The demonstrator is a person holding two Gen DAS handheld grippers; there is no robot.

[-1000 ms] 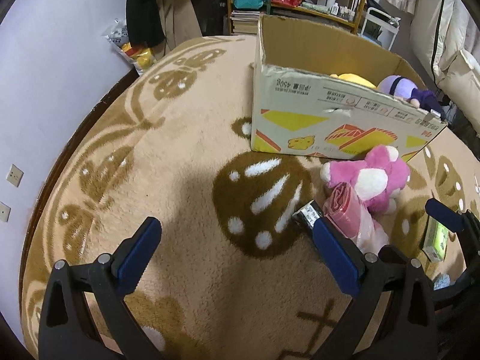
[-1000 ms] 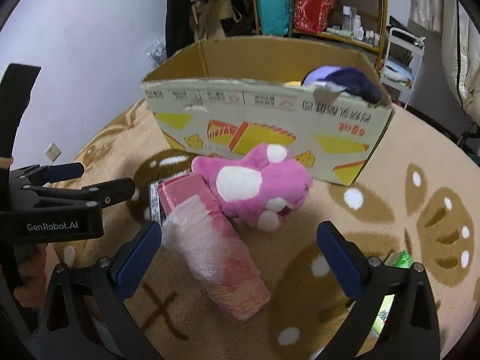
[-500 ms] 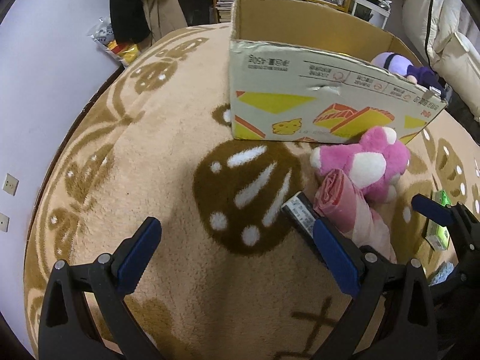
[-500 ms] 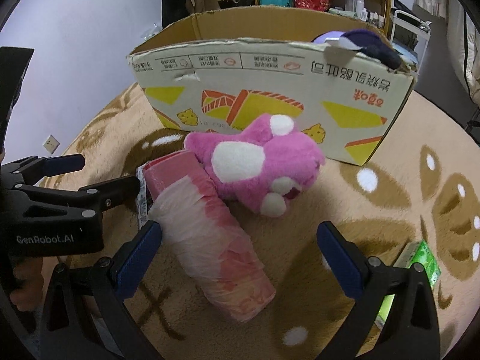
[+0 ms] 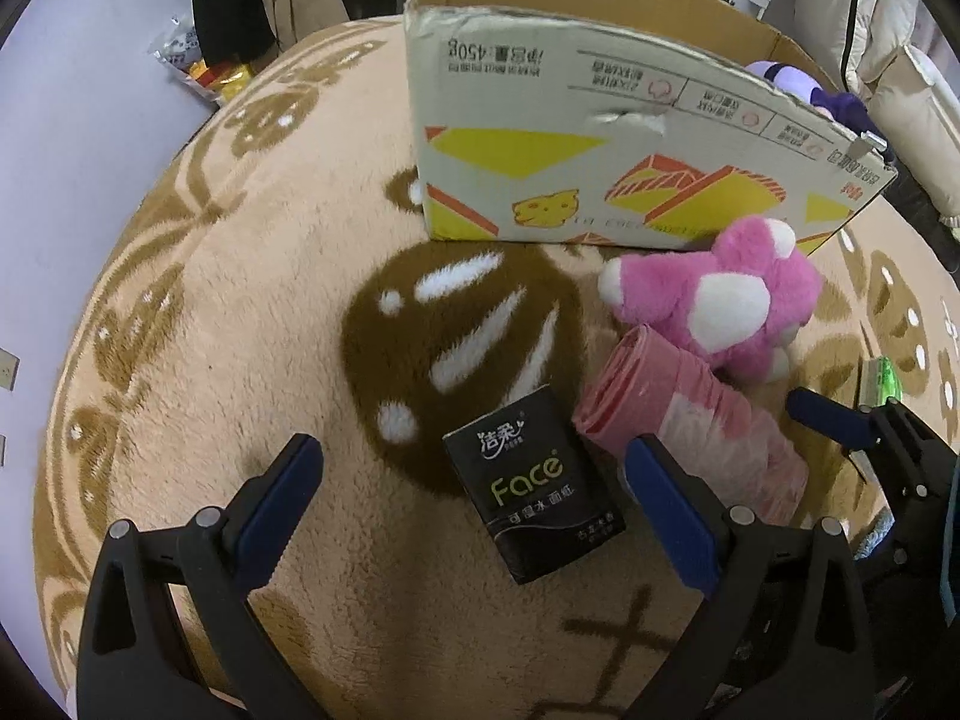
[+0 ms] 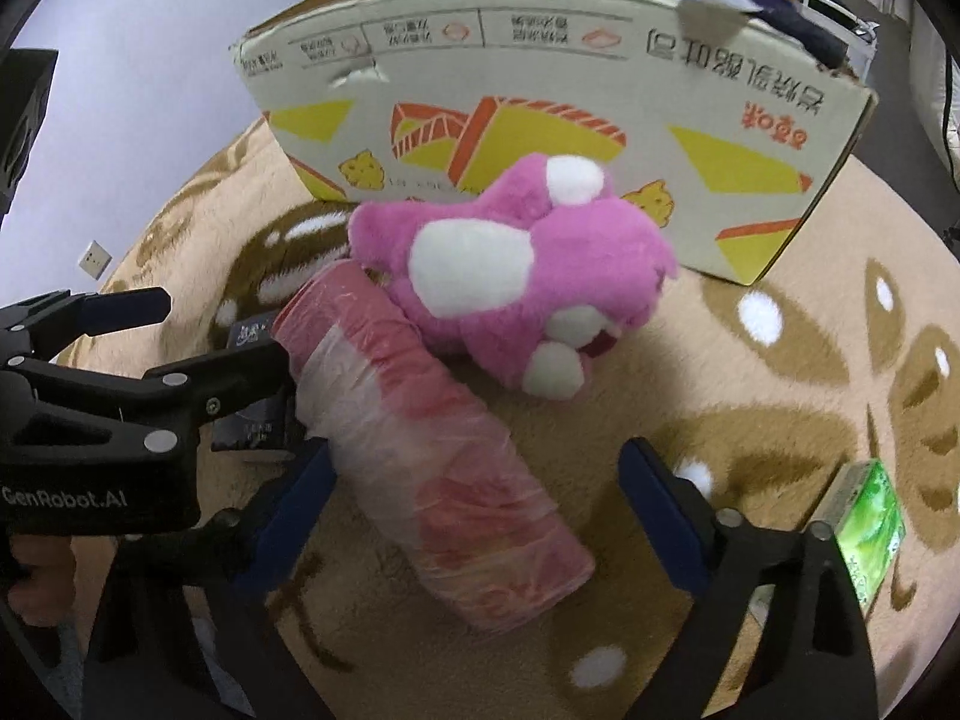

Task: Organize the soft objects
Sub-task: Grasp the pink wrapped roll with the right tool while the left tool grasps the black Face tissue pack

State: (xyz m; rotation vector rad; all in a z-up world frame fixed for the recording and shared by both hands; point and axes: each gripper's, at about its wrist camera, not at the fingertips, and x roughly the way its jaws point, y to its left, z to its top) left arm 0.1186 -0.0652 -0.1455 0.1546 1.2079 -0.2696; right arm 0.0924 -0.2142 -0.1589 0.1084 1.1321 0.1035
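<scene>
A black tissue pack (image 5: 534,498) lies flat on the beige rug between the fingers of my left gripper (image 5: 474,504), which is open and does not touch it. Beside it lies a pink plastic-wrapped roll (image 6: 432,432), between the fingers of my right gripper (image 6: 480,504). The right jaws are closing, with a gap still showing at the right pad. A pink and white plush toy (image 6: 510,264) rests against the roll's far end, in front of an open cardboard box (image 6: 540,90). The left gripper (image 6: 228,330) shows at the left of the right wrist view.
A purple plush (image 5: 786,75) sits inside the box (image 5: 600,150). A green tissue pack (image 6: 870,522) lies on the rug right of my right gripper. Shelves, hanging clothes and a snack bag (image 5: 198,66) stand beyond the rug, by a pale wall at left.
Both grippers have sunk toward the rug and tipped further down. The black pack has come fully into view between the left fingers, and the roll now fills the space between the right fingers.
</scene>
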